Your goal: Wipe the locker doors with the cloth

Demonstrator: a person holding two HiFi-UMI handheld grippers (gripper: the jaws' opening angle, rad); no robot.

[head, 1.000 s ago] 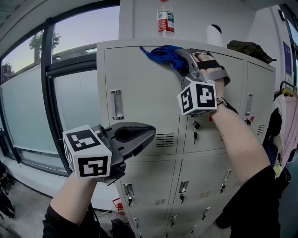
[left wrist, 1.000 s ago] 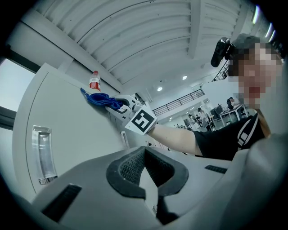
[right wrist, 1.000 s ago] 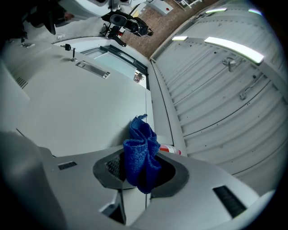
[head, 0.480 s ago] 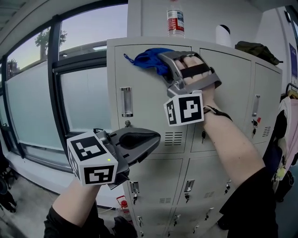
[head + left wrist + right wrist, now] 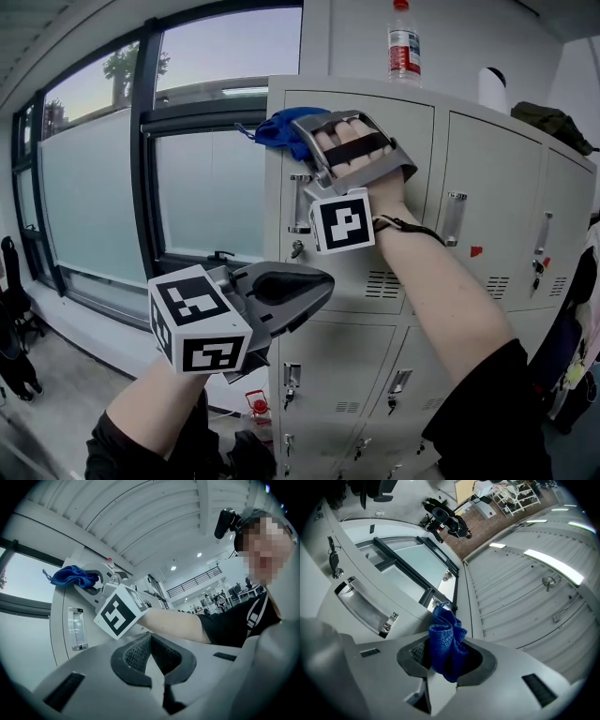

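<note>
Locker door (image 5: 420,122); cloth (image 5: 446,644) betw. jaws, right gripper view only

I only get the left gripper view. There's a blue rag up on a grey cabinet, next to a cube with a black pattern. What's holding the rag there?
Observer: The right tongs are shut on the blue cloth; the right gripper view shows it bunched between the jaws.
Visitor: Anything on top of the cabinet?
Observer: The head view shows a clear bottle with a red label standing there.
Visitor: Is it just one door?
Observer: No; the head view shows more locker doors to the right and a row below.
</note>
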